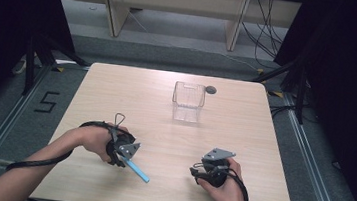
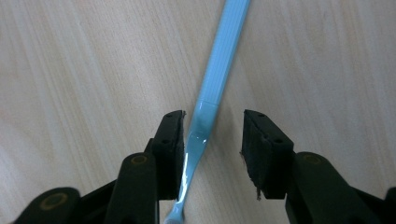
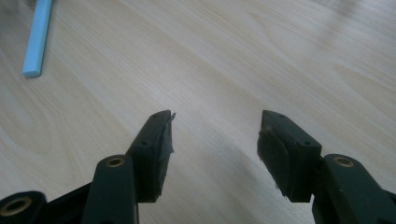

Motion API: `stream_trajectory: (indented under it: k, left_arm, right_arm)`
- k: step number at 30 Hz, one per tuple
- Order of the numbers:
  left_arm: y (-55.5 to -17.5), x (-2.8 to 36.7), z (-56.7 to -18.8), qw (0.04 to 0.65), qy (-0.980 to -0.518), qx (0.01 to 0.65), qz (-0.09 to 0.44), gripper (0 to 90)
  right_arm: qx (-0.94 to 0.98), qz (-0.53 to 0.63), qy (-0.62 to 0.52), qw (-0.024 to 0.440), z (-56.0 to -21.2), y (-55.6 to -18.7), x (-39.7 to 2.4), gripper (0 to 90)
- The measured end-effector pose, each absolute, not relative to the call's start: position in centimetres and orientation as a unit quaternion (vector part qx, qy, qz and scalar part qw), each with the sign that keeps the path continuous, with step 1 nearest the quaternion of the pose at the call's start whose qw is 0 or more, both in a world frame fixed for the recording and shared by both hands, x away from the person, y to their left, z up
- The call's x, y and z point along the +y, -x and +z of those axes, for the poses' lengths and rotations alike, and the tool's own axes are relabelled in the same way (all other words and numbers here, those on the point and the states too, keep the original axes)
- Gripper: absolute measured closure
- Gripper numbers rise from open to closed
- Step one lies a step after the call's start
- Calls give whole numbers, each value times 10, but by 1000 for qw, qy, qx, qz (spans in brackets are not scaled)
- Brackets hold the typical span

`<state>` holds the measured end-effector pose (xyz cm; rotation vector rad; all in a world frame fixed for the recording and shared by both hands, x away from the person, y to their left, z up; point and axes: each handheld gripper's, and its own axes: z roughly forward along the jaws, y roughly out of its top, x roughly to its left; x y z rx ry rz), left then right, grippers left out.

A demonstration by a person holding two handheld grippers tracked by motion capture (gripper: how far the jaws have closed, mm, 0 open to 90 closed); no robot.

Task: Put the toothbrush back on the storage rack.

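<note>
Blue toothbrush (image 2: 219,70) lay flat on table (image 1: 243,132), neck between left gripper (image 2: 212,140) jaws, parted, nothing clamped; right gripper (image 3: 215,140) wide, empty. Judged light, stiff, slick; best taken at ribbed handle

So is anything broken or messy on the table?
Nothing is spilled or messy. The clear container stands upright and the blue toothbrush lies flat between the open jaws of the left tool. One small thing: the black pads of the right tool look frayed at their edges.
</note>
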<state>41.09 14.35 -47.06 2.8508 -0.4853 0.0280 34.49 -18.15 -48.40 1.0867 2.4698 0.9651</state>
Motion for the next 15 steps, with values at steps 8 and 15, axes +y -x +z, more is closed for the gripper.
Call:
stream_trajectory:
  k: [8, 15]
  left_arm:
    - [-417, 138, -471, 107, -977, -182, -4, 621]
    - [-420, 134, -474, 95, -977, -189, -13, 646]
  right_arm:
    - [854, 332, -379, 130, -483, -344, -180, 453]
    - [855, 334, -373, 133, -484, -345, -180, 453]
